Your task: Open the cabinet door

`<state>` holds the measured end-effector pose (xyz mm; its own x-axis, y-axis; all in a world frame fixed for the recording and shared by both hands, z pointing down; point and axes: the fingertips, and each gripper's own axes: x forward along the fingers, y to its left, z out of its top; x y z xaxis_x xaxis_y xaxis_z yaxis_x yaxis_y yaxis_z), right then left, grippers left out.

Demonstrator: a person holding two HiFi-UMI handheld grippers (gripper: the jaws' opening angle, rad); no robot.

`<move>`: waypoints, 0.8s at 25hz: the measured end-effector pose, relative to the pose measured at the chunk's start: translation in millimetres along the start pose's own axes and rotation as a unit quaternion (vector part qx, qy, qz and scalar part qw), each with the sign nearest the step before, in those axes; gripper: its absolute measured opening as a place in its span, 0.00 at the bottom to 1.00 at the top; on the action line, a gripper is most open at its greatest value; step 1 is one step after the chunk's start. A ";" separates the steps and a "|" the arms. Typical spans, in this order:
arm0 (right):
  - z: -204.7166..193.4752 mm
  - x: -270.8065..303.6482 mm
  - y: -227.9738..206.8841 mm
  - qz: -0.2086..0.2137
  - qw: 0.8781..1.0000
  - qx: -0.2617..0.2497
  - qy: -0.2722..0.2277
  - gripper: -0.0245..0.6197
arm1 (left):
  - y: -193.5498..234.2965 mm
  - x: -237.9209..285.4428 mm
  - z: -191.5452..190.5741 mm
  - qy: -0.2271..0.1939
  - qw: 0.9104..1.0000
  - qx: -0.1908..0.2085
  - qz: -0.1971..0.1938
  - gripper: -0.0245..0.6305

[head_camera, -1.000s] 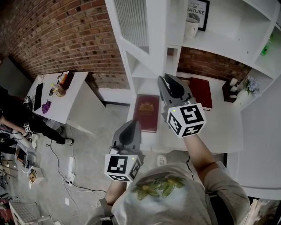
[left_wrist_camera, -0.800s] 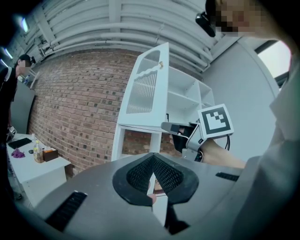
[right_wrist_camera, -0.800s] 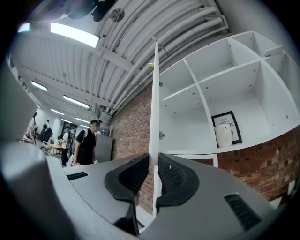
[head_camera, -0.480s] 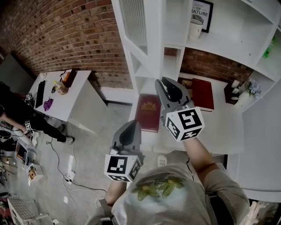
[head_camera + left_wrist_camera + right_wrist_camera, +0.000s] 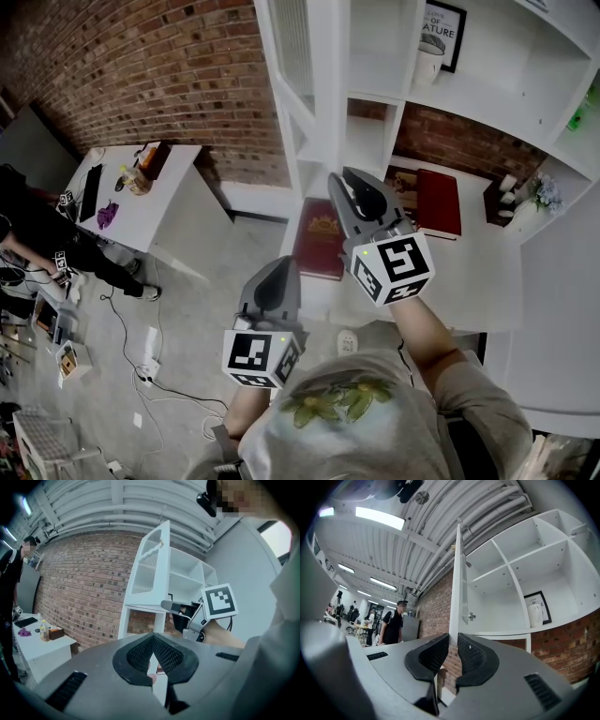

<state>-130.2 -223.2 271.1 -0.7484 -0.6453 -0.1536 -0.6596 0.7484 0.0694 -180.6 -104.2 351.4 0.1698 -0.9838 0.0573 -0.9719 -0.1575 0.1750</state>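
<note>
**Pulling step, door partly open.** The right gripper (image 5: 453, 641) is clamped on the free edge of the cabinet door (image 5: 455, 588). The door rises edge-on directly above its jaws, with the open shelves (image 5: 520, 573) to their right. The left gripper (image 5: 153, 639) hangs below and to the left, jaws together and empty. By judgement, the next move calls for drawing the edge further outward along its hinge arc, then releasing.

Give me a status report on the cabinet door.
Left gripper jaws together, empty. Right gripper jaws clamped on cabinet door, lower edge. Door swung well open. Nothing seen blocking its swing.
</note>
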 end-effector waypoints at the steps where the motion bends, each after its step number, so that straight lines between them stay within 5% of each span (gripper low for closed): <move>1: 0.2 0.4 1.9 0.002 1.000 0.000 0.000 0.15 | 0.6 -0.9 0.2 0.000 1.000 0.000 0.001 0.05; 20: -2.0 10.7 36.4 0.048 0.999 0.007 -0.004 0.15 | 11.1 -20.2 1.1 0.003 1.000 0.002 0.025 0.05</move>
<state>-162.3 -203.2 273.9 -0.8073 -0.5694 -0.1550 -0.5840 0.8086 0.0712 -195.0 -86.2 351.1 0.1220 -0.9899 0.0724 -0.9798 -0.1085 0.1678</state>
